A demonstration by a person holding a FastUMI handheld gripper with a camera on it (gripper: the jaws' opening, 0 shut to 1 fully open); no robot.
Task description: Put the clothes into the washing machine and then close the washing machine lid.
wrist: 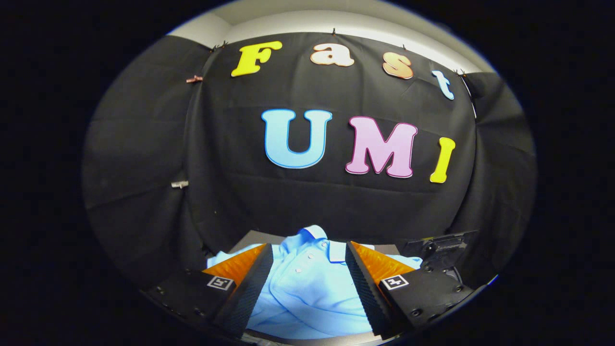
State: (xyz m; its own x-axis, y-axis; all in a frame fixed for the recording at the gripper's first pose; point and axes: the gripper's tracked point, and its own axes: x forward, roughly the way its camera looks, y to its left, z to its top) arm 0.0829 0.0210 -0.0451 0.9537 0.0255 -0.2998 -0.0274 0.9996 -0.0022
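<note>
shirt (pixel 307 288): light blue, white buttons, darker blue collar trim
table (pixel 254 238): grey
wall (pixel 230 192): black cloth
gripper (pixel 307 266): spread wide, shirt between fingers, untouched

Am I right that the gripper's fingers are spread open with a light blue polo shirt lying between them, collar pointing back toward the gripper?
Not quite: in the gripper view the polo shirt does lie between the open gripper fingers, but its collar points away from the gripper, toward the black cloth wall.
</note>
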